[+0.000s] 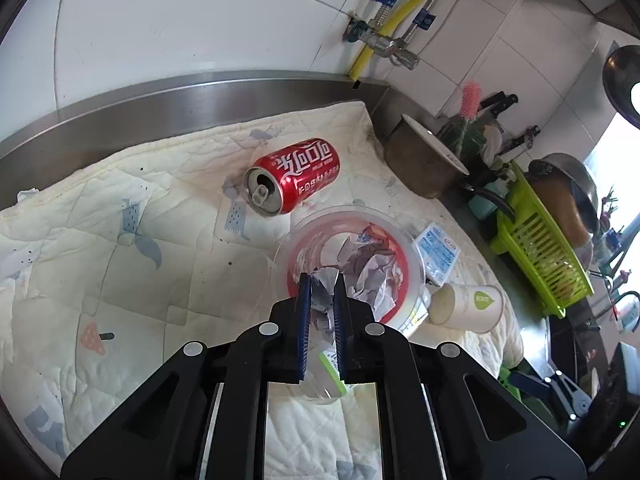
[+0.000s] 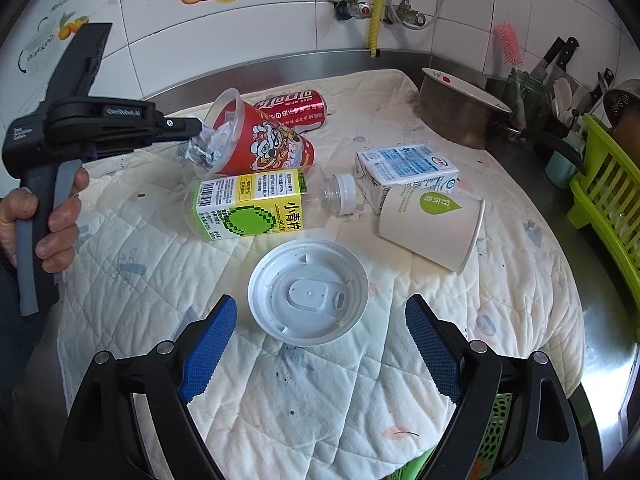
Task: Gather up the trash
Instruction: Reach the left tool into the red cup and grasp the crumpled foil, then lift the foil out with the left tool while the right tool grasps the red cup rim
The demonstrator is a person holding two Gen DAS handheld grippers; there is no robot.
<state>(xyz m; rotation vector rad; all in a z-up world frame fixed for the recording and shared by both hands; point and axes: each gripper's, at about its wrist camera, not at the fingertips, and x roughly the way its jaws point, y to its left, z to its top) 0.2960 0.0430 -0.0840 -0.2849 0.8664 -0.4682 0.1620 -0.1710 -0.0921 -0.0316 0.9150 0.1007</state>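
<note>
Presently, item one: left gripper (image 1: pixel 322 280), jaws pressed onto crumpled paper (image 1: pixel 324 284) at the mouth of the red plastic cup (image 2: pixel 264 140), which lies on its side on the quilted cloth (image 2: pixel 400 360) covering the counter (image 1: pixel 160 104); more crumpled paper fills the cup.
Item two: red soda can (image 1: pixel 296 174), on its side, ahead and left of the left gripper, touching the cup's far side in the right wrist view.
Item three: clear bottle with yellow-green label (image 2: pixel 260 204), lying just beside the cup, ahead and left of the right gripper (image 2: pixel 320 328).
Item four: right gripper, jaws spread wide, empty, flanking a white lid (image 2: pixel 308 292) lying upturned between them.
Item five: paper cup (image 2: pixel 432 224), tipped over, ahead and right of the right gripper, touching a milk carton (image 2: pixel 404 168) beyond it.
</note>
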